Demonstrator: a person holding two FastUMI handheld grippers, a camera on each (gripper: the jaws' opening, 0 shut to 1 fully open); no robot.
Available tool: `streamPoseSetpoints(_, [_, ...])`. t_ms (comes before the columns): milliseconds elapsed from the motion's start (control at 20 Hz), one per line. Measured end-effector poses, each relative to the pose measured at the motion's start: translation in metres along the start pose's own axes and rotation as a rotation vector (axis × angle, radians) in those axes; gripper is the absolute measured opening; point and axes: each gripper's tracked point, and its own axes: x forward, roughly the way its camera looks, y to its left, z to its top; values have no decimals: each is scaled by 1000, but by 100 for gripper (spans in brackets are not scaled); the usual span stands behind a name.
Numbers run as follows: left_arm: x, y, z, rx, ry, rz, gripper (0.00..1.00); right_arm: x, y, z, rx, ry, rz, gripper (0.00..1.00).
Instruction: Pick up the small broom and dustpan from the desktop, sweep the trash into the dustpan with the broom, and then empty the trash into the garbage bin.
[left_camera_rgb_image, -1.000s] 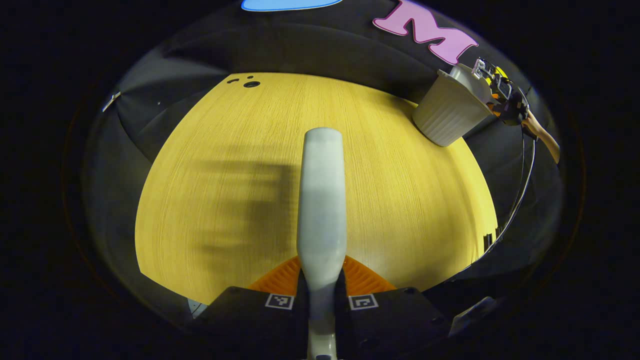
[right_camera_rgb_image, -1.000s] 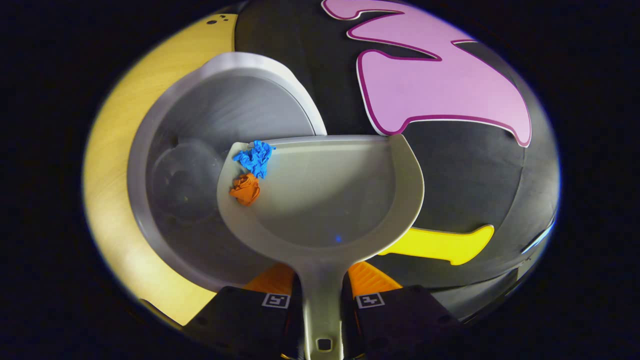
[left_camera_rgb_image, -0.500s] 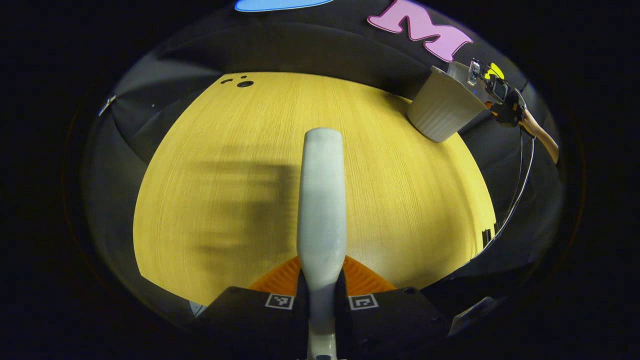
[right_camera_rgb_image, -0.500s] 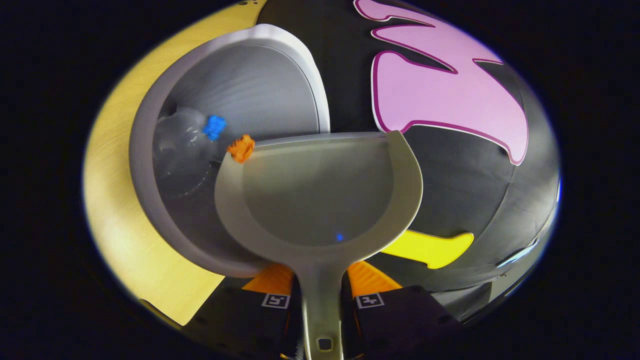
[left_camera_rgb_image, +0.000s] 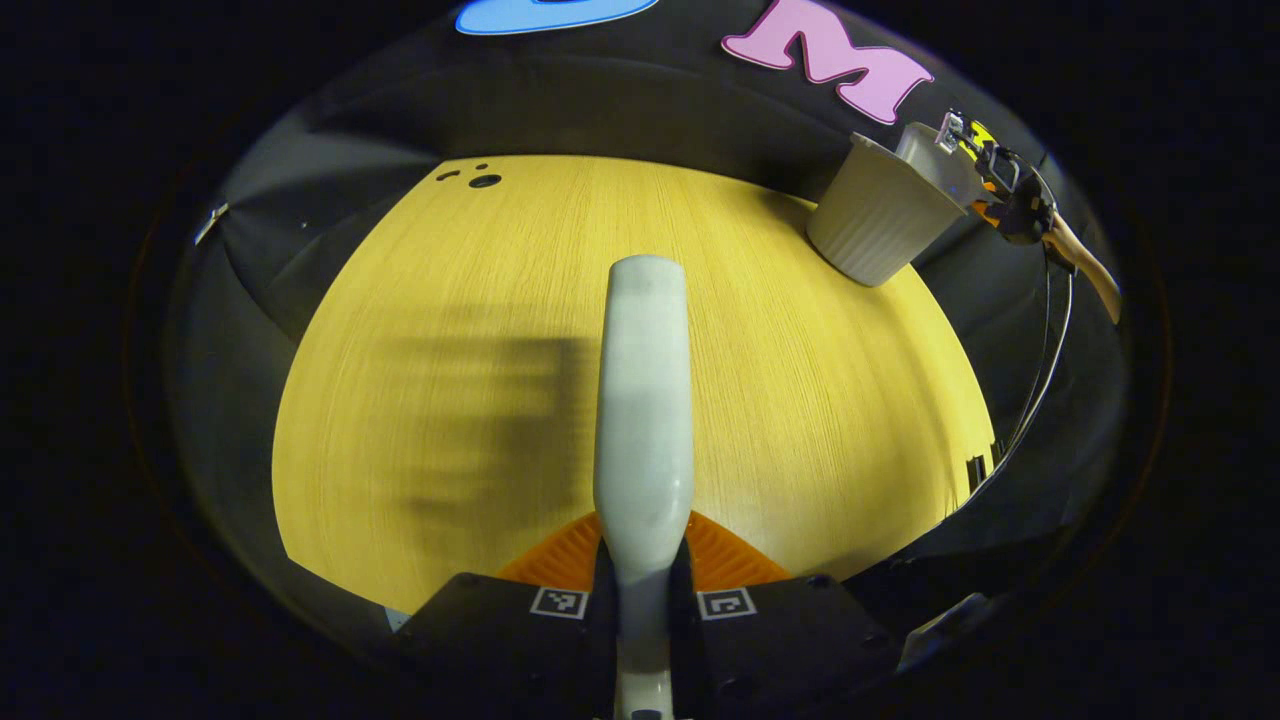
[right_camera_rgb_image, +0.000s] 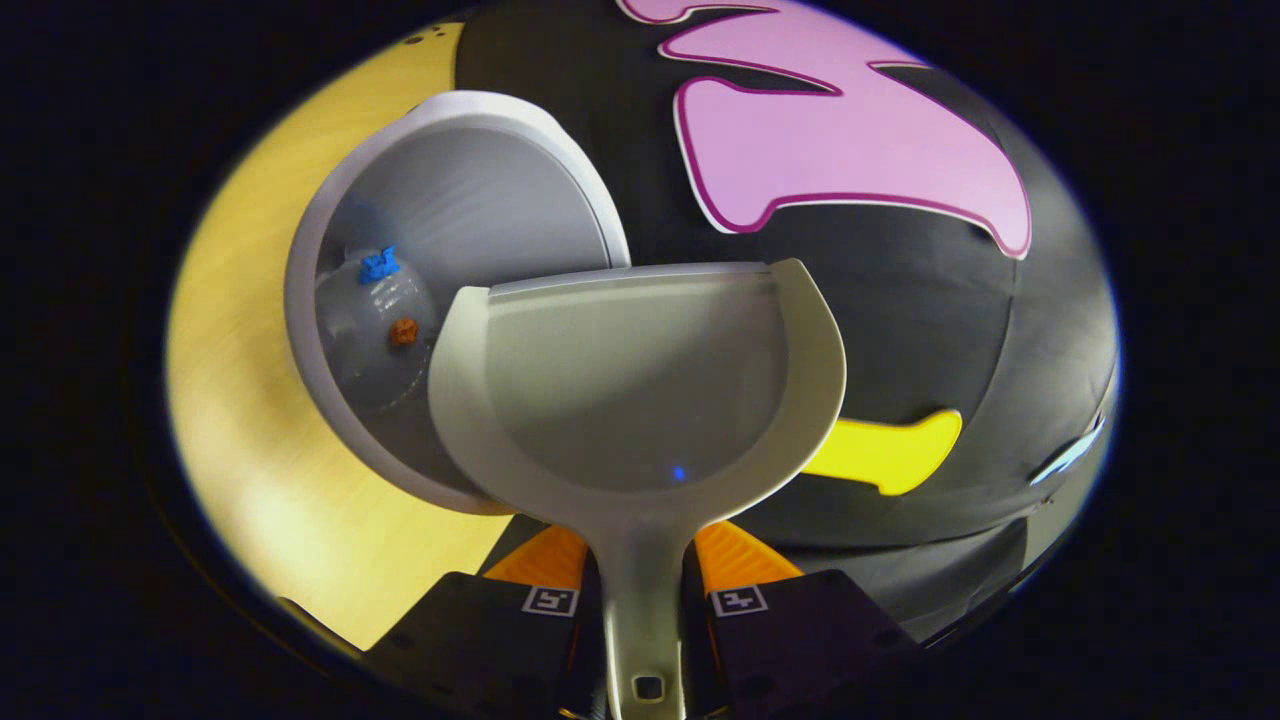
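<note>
A wood-grain tabletop is seen against the booth's black cloth wall. In the left gripper view, the left hand-held gripper is clamped on the handle of the broom, which extends forward above the tabletop; a blurred shadow is cast to the left of it. At the far right corner of the tabletop, the ribbed bin is seen, with the right hand-held gripper and a person's forearm just beyond its rim.

In the right gripper view, the bin is viewed from above at left. Two scraps are seen at its bottom: a blue scrap and an orange scrap, slightly apart. The dustpan is held over the right portion of the bin's opening, with its front lip overlapping the rim. Its pan is seen bare. The right hand-held gripper is closed on the dustpan handle, with both fingers pressed against its sides.
</note>
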Motion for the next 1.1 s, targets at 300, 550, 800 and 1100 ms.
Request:
streamPoseSetpoints(300, [3, -11, 8, 1, -31, -17, 25, -49, -18, -14, 245, -31, 87, 33])
streamPoseSetpoints(550, [3, -13, 12, 13, -54, 6, 25, -94, -17, -4, 476, -104, 196, 30])
streamPoseSetpoints(800, [12, -16, 6, 21, -38, -15, 25, -135, 10, 23, 670, -172, 342, 33])
streamPoseSetpoints(1100, [23, -6, 7, 9, -52, 12, 25, -203, 97, 64, 789, -229, 579, 33])
